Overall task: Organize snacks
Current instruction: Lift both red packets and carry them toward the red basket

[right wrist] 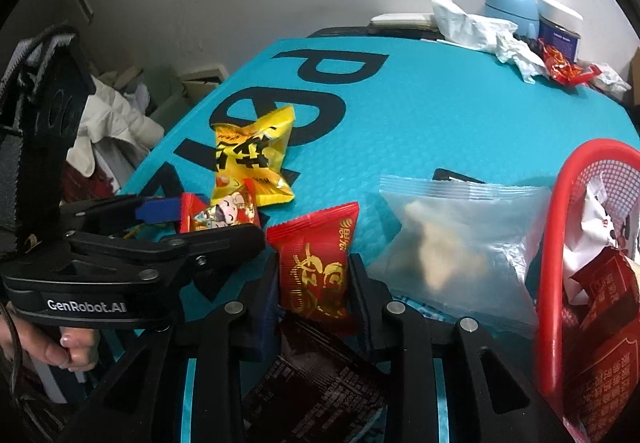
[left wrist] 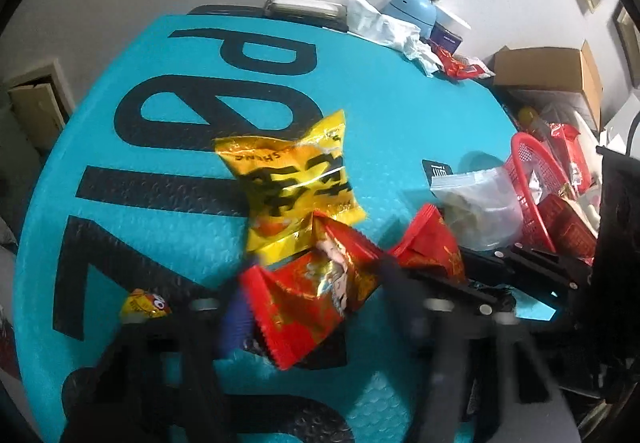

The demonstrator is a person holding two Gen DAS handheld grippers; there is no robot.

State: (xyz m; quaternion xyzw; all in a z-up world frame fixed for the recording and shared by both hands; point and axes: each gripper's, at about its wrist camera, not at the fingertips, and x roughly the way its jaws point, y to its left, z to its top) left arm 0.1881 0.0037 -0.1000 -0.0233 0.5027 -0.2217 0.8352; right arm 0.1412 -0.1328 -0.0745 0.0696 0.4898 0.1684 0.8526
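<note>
My left gripper (left wrist: 316, 295) is shut on a red and gold cartoon snack packet (left wrist: 316, 283); in the right wrist view that packet (right wrist: 224, 215) sits between its fingers. My right gripper (right wrist: 314, 283) is shut on a red packet with gold characters (right wrist: 316, 263), seen from the left wrist too (left wrist: 432, 247). A yellow chip bag (left wrist: 288, 183) lies on the teal mat (left wrist: 140, 203) just beyond both. A clear bag of pale snacks (right wrist: 456, 243) lies beside the red basket (right wrist: 548, 243), which holds several packets.
A small yellow candy (left wrist: 146, 305) lies at my left gripper's left. A dark wrapper (right wrist: 320, 383) lies under my right gripper. Crumpled white paper (right wrist: 476, 27), a blue gadget (right wrist: 512, 7), a jar (right wrist: 558, 31) and red wrappers (right wrist: 564, 69) crowd the far edge. A cardboard box (left wrist: 548, 71) stands right.
</note>
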